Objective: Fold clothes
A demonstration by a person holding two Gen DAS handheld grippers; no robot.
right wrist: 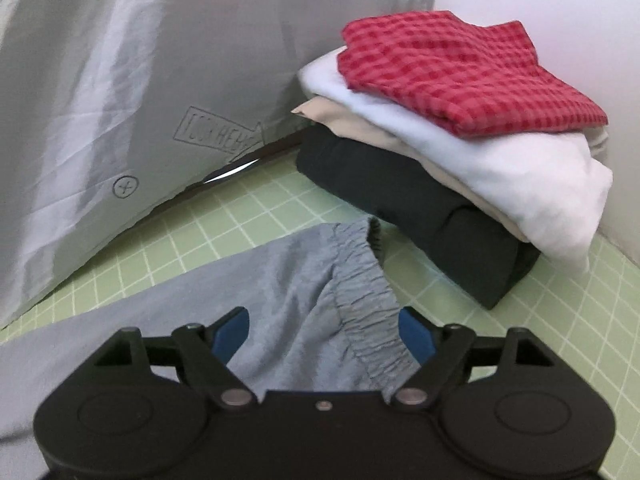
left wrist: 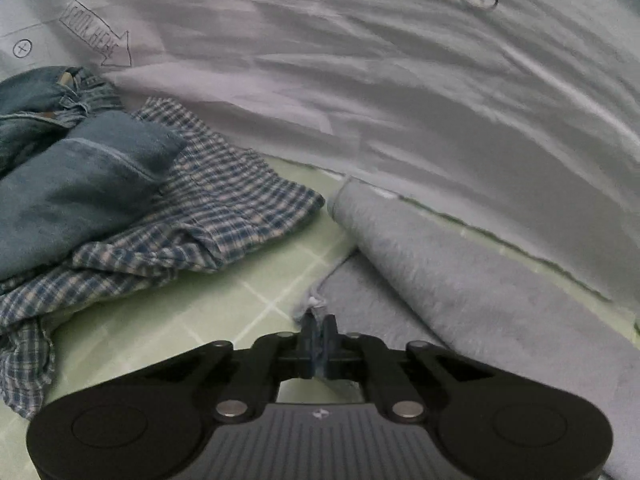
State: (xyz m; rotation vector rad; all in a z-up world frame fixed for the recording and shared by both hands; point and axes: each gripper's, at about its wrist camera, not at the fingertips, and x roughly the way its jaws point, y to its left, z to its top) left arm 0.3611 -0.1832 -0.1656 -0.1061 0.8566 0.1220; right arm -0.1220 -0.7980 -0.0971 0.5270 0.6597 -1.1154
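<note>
Your left gripper (left wrist: 319, 326) had its two fingers pressed together on a corner of the grey-blue garment (left wrist: 472, 276), so it was holding the cloth there. From this corner the garment ran to the right and away, and one part of it was rolled over into a thick fold near the back. To the left of your fingers there was a bare strip of the green grid mat (left wrist: 224, 312), and this was the only free room on that side. Beyond the strip lay the blue checked shirt (left wrist: 224, 208), crumpled, and the jeans (left wrist: 76, 168) rested on top of it.

Your right gripper (right wrist: 326, 330) stood wide, with its blue pads (right wrist: 230, 334) on both sides of the garment's elastic waistband (right wrist: 360, 280); I cannot tell if they touched it. The mat was free to the right of the waistband. Farther right a stack stood on the mat: a dark folded piece (right wrist: 424, 208) at the bottom, a beige one (right wrist: 352, 118), a white one (right wrist: 500, 160) and a red checked one (right wrist: 452, 68) on top.

Behind everything the white sheet (left wrist: 360, 80) closed the mat's far edge in both views
</note>
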